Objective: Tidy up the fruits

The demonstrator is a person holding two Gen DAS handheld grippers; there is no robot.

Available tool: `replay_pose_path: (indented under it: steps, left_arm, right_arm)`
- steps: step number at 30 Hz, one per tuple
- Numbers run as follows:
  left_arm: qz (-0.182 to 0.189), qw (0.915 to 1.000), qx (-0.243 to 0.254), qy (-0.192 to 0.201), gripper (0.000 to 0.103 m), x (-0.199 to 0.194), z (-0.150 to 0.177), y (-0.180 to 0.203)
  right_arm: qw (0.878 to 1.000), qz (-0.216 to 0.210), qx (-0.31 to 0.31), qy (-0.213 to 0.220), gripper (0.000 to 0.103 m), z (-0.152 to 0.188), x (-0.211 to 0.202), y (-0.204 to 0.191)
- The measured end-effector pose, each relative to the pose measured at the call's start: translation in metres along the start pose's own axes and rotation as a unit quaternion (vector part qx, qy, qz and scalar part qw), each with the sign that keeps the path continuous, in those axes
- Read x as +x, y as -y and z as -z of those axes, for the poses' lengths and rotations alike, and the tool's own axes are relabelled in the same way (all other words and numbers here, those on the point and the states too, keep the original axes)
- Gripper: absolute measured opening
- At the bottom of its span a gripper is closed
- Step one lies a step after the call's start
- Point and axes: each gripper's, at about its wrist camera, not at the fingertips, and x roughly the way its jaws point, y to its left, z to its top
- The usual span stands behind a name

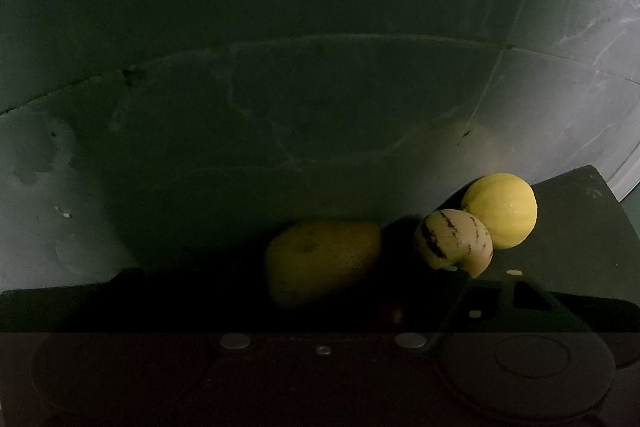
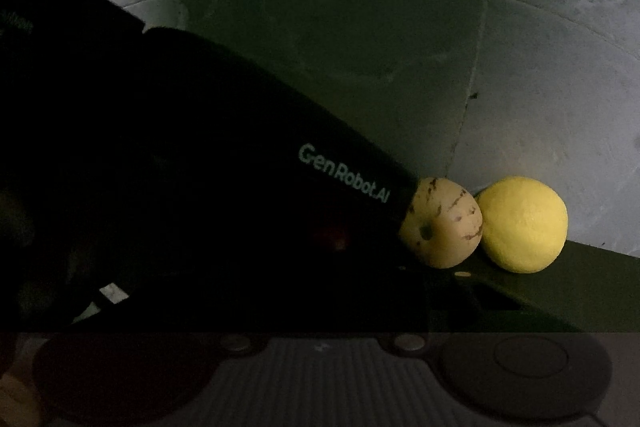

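Three fruits: yellow lemon touching striped melon, dim mango left. Your sorting looks unfinished; tongs' state cannot tell.

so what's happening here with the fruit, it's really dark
Three fruits lie in a dim spot on a dark surface above a grey tiled floor: a bright yellow one, a pale striped one touching it, and a bigger yellow one in shadow. The left tool reaches beside the striped fruit; its grip is hidden.
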Motion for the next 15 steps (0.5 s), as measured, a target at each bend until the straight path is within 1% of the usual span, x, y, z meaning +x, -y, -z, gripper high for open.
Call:
replay_pose_path:
  steps: [2, 3, 8, 13, 14, 15]
  left_arm:
    - [-0.001, 1.0, -0.002, -0.002, 0.073, -0.0007, -0.0003, -0.0009]
    - [-0.003, 1.0, -0.002, -0.005, 0.068, -0.0003, -0.0005, -0.0007]
    - [-0.007, 0.9999, -0.004, -0.009, 0.067, 0.0007, -0.0022, 0.0024]
    - [-0.002, 1.0, -0.005, -0.006, 0.066, -0.0012, 0.0016, 0.0036]
    - [-0.003, 1.0, -0.006, -0.006, 0.066, -0.002, 0.0028, 0.0033]
    - [-0.004, 0.9999, -0.007, -0.006, 0.066, -0.0023, 0.004, 0.003]
  right_arm:
    - [1.0, -0.002, 0.0, 0.0, 0.035, 0.0012, -0.002, -0.0003]
    - [1.0, -0.003, -0.001, 0.0, 0.034, -0.0006, -0.0007, 0.0011]
    - [1.0, -0.002, -0.001, 0.002, 0.027, 0.0026, -0.0035, 0.0032]
    - [1.0, 0.001, -0.001, 0.001, 0.026, 0.0063, -0.0074, 0.0036]
    - [1.0, 0.002, -0.005, 0.026, 0.026, 0.0072, -0.0071, 0.0039]
    - [1.0, 0.003, -0.005, 0.026, 0.026, 0.0091, -0.0086, 0.0035]
